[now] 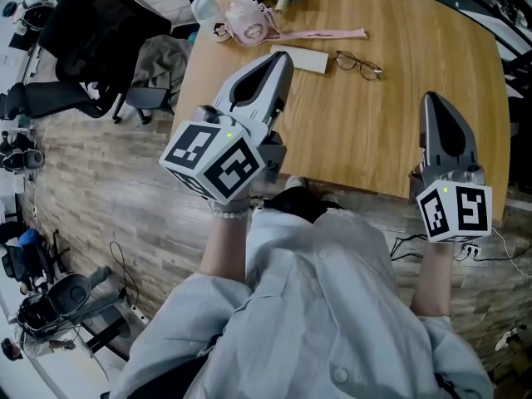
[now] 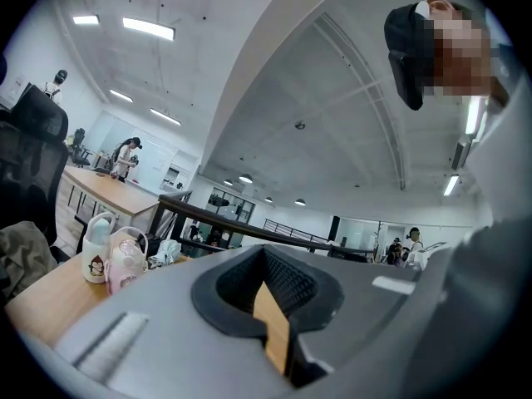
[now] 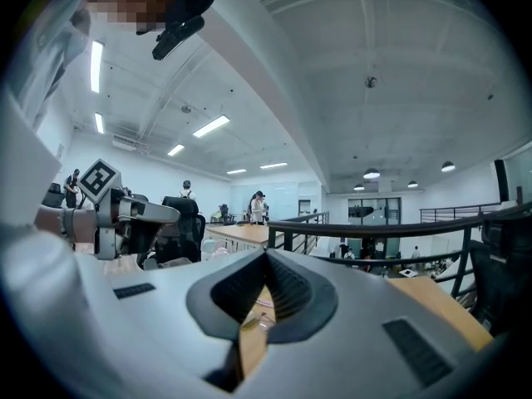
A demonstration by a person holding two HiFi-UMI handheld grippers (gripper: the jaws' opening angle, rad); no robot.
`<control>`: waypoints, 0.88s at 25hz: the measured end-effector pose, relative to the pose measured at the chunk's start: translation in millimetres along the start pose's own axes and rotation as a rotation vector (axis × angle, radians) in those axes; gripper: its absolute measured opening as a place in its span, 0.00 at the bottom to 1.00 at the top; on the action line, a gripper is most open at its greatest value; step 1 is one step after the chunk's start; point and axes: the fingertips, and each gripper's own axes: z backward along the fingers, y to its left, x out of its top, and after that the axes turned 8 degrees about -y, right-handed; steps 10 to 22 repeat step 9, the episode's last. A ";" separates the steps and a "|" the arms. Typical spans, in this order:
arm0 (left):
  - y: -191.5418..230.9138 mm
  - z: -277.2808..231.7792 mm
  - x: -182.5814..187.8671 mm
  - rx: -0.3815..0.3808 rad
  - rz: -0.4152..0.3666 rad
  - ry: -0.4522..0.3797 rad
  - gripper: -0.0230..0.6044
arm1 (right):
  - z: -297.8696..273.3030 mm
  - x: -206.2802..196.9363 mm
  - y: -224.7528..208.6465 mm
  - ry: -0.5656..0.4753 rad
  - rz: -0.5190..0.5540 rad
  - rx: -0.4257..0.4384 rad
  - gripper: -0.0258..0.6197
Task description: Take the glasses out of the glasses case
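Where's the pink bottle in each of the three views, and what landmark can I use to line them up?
Head view: pink bottle at the top, left of centre, on the far end of the wooden table.
Left gripper view: lower left, beside a white cup.
Right gripper view: cannot make it out.
Shared landmark: the wooden table.

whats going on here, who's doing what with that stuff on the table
A person holds a gripper in each hand at the near side of a wooden table. The left gripper and the right gripper both have their fingers shut and hold nothing. The glasses lie out on the table beside a pale flat case, a little apart from it, and neither is being touched. A pink bottle stands further back.
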 end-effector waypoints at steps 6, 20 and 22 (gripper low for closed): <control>-0.9 -0.4 -0.2 -0.001 -0.005 0.001 0.04 | -0.3 -3.3 0.8 0.019 0.001 0.007 0.04; -0.3 0.4 -1.2 0.000 -0.008 0.002 0.04 | -0.5 -6.0 2.0 0.024 -0.005 0.011 0.04; -0.3 0.4 -1.2 0.000 -0.008 0.002 0.04 | -0.5 -6.0 2.0 0.024 -0.005 0.011 0.04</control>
